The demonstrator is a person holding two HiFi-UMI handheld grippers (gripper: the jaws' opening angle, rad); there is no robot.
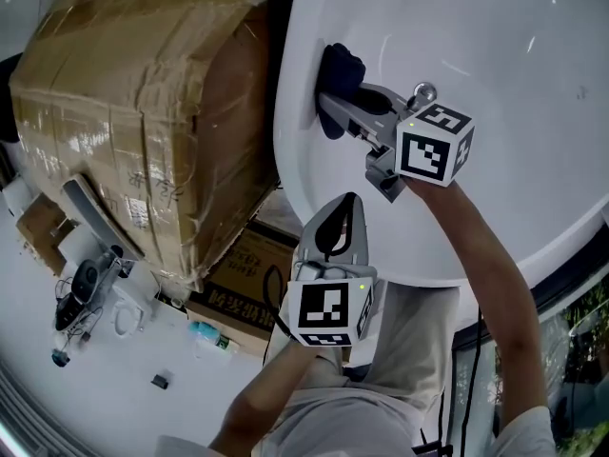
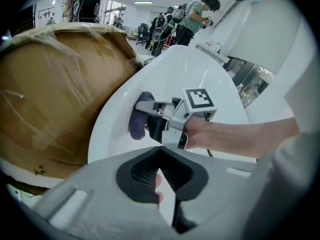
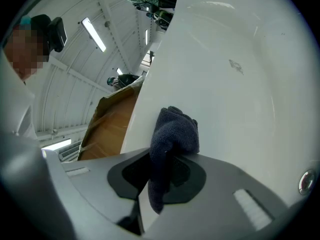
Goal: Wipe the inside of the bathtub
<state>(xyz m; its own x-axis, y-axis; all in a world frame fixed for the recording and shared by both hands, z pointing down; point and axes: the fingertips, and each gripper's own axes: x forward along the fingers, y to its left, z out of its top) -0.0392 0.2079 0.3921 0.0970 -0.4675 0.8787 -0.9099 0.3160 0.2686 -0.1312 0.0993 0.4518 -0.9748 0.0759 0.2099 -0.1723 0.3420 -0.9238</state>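
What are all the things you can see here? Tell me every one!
bathtub: one, white, upper right
cloth: one, dark blue, on the tub's inner wall
wrapped box: one, brown, left of the tub
flat carton: one, brown, floor below that box
bottle: one, greenish, on the floor
metal knob: one, silver, on the tub wall
right gripper: one, grey, fingers shut on the cloth
left gripper: one, grey, fingers shut, empty, near the tub's rim
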